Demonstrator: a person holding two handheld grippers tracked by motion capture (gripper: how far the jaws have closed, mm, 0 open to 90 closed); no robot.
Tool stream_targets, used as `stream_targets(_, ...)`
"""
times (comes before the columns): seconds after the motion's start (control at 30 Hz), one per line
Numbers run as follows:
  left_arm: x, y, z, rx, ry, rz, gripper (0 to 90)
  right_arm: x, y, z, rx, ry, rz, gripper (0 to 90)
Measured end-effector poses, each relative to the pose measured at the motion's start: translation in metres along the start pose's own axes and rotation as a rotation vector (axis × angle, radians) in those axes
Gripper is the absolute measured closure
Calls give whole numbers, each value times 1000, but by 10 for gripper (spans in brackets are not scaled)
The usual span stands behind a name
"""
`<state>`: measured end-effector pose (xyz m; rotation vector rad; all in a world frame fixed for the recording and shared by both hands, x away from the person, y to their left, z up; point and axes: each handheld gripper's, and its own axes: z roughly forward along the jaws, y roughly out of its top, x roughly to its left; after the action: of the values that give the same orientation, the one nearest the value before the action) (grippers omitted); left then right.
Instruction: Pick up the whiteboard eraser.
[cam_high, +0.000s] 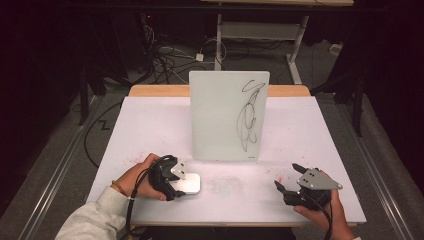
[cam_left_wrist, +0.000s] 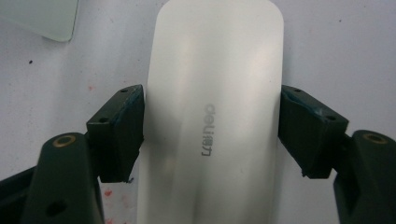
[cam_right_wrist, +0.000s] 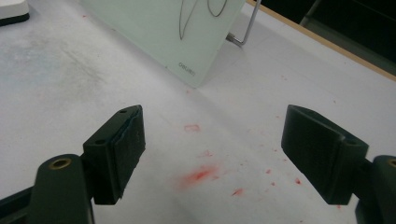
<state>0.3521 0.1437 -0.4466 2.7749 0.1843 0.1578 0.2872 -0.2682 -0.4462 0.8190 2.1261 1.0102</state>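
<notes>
On the table's near left, our left gripper (cam_high: 176, 184) clamps the white eraser (cam_left_wrist: 212, 116) while our right gripper (cam_right_wrist: 212, 156) rests splayed; next, lift toward the scribbled whiteboard (cam_high: 229, 116).

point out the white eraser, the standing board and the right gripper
white eraser (cam_left_wrist: 210, 121), left gripper view, middle of its top by the printed logo
standing board (cam_high: 222, 117), high view, bare part of its face
right gripper (cam_high: 289, 179), high view, midway between its open jaws
</notes>
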Motion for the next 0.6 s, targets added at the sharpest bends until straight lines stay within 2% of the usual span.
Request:
stream_targets(0.07,1,0,0,1,-5,0,269,0,1,-1,-9,4,-1,236)
stream_targets(0.13,5,1,1,0,-32,-13,266,1,1,-1,-9,4,6,236)
stream_targets(0.5,9,13,10,56,-70,4,269,0,0,1,-7,14,10,241)
stream_targets(0.6,10,12,10,55,-78,-3,270,-1,0,0,-8,16,14,241)
